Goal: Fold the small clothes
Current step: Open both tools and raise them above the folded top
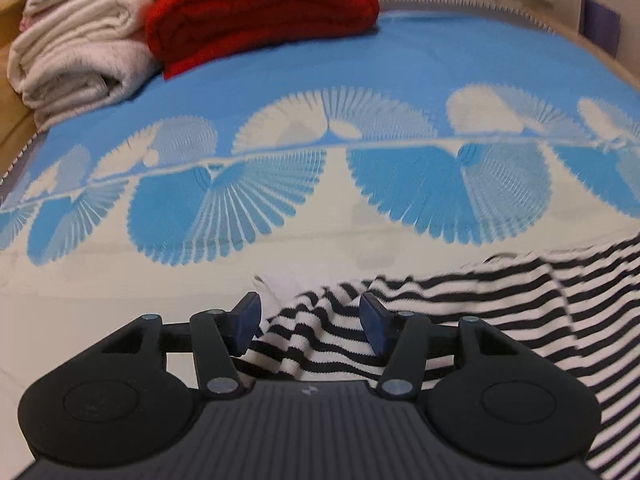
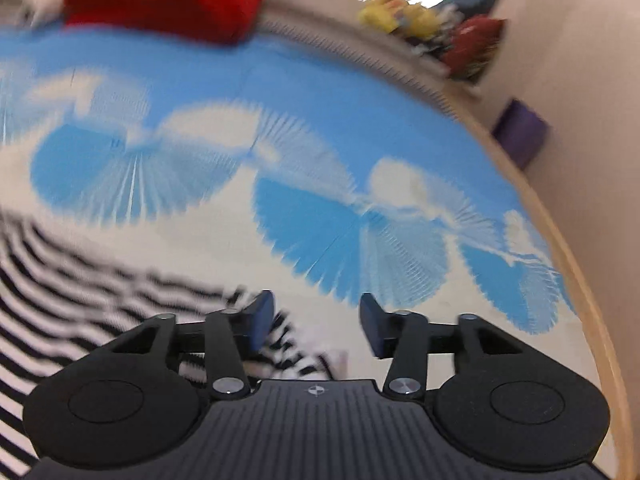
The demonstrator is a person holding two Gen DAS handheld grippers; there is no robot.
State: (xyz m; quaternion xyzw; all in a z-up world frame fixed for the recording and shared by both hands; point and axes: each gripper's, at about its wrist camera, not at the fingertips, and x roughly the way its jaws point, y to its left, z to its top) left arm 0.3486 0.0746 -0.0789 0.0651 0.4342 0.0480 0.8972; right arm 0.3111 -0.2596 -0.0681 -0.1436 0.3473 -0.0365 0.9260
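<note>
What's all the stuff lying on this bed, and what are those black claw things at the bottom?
Striped garment: one, black and white, rumpled on the near part of the bed.
Bedspread: one, blue with cream fan shapes, covering the bed.
Red blanket: one, folded, far end.
Cream blanket: one, folded, beside the red one.
Toys: several, yellow and red, blurred, on the ledge beyond the bed.
Left gripper: black, jaws apart over the striped cloth.
Right gripper: black, jaws apart, at the garment's edge.

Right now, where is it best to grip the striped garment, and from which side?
Probably the bunched edge of the striped garment, lying between the open left gripper pads. Come from above and pinch across that raised fold; the rest lies flatter on the bedspread.
</note>
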